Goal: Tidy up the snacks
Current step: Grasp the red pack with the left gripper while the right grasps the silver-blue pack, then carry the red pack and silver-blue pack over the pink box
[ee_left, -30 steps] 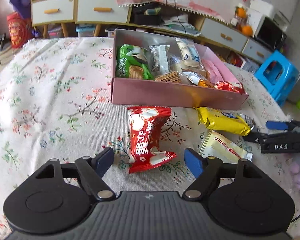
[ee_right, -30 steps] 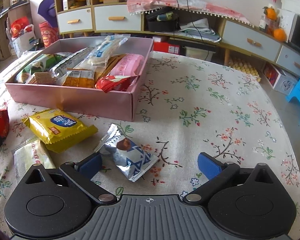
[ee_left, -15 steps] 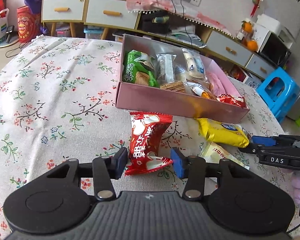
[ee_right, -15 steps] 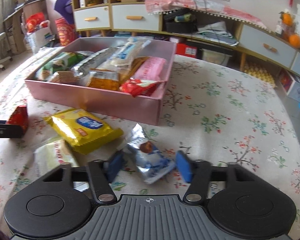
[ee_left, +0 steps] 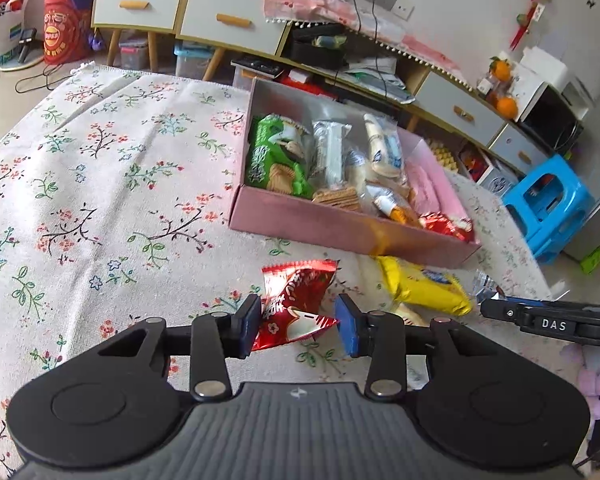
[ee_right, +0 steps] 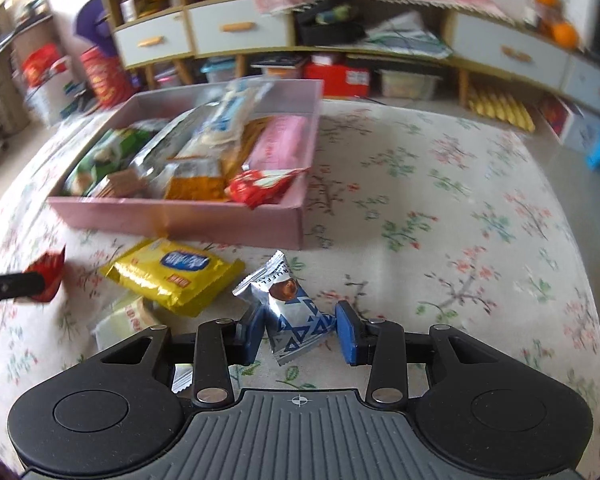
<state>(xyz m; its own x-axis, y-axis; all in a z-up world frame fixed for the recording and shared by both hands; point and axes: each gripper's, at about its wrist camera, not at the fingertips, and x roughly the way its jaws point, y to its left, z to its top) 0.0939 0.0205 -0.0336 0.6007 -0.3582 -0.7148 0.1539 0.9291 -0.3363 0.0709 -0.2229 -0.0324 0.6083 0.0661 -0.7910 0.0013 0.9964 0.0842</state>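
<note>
Left wrist view: left gripper (ee_left: 298, 322), black plastic arms with blue rubbery pads, jaws have just been closing and now pinch a red snack packet (ee_left: 296, 304) between them. Packet is crinkly glossy foil, pillow shape with serrated ends, white print and small flower marks; it looks squeezed and creased at the pads. It sits just in front of the pink box (ee_left: 340, 232), a shallow rectangular cardboard tray with matte walls. Box is packed with wrapped snacks: green chip bag (ee_left: 272, 156), clear-wrapped wafers, pink packet. Yellow snack packet (ee_left: 424, 288), shiny plastic, flat, lies on the tablecloth (ee_left: 100, 184) near the box's front wall, right of the red one. Cloth is coarse woven, cream with floral branch print. Right gripper (ee_left: 548, 322) shows at the right edge as a black bar with a blue tip and the lettering DAS. Blue plastic stool (ee_left: 548, 204) on the floor beyond.

Right wrist view, blurred with motion: right gripper (ee_right: 300, 332), same black arms and blue pads, jaws have just been closing and now clamp a silver snack packet (ee_right: 290, 304). Foil, crinkled, blue triangle pattern, brown ball picture, zigzag ends, tilted up toward the box. Yellow snack packet just left of it on the cloth, a pale cream packet (ee_right: 124, 318) beside that. Pink box behind, snacks inside. Far left, a black finger of the left gripper holds the red packet.
</note>
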